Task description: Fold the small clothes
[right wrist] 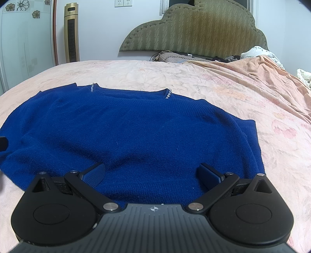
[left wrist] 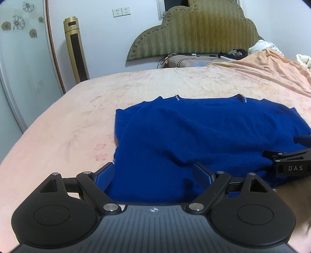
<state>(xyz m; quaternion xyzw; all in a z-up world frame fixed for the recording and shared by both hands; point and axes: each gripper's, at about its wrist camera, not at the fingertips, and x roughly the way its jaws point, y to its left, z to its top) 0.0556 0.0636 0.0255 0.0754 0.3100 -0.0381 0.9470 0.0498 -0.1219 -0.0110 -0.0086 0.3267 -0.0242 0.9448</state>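
Where pink bedspread (right wrist: 175, 72) meets wall, padded headboard (right wrist: 194, 29), gold tower fan (right wrist: 71, 33)

We look from two wrist cameras, each sitting just behind its own gripper and tilted down along the fingers toward the bed (left wrist: 58, 120). Our left view hangs close over the near left hem of the blue sweater (left wrist: 194, 132); our right view sits close over its near right hem. Both face the padded headboard (right wrist: 194, 27) and share the sweater, the gold tower fan (left wrist: 75, 48) and the wall sockets (right wrist: 123, 3). The right gripper (left wrist: 287, 155) shows at our left view's edge, perhaps level with us.
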